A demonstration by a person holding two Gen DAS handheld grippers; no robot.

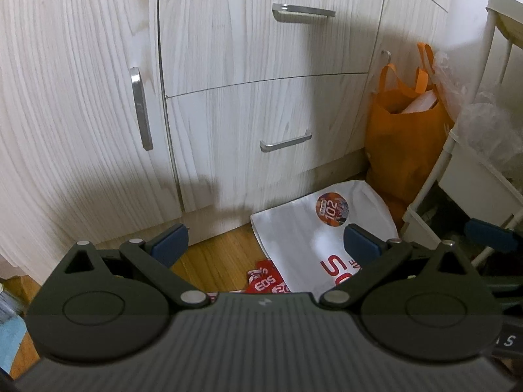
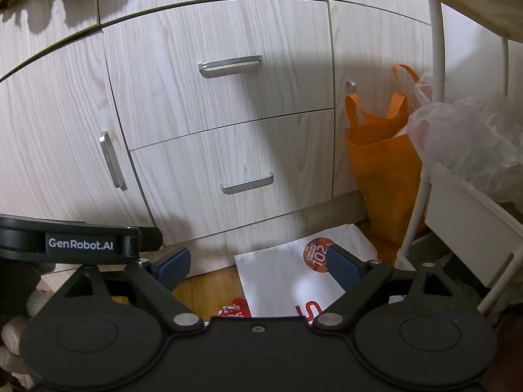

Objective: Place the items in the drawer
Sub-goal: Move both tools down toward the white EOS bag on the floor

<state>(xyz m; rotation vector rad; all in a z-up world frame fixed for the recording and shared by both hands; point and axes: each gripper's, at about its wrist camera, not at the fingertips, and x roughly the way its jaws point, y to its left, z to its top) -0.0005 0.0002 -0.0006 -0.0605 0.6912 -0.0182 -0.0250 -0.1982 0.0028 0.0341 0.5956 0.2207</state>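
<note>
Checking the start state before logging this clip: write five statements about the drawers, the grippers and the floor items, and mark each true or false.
1. Both drawers, upper drawer and lower drawer, are shut. True.
2. The left gripper holds the white bag. False: it is open and empty, above the bag.
3. An orange bag stands right of the drawers. True.
4. The right gripper is shut. False: its jaws stand wide apart.
5. The white bag lies inside the lower drawer. False: it lies on the wooden floor.
</note>
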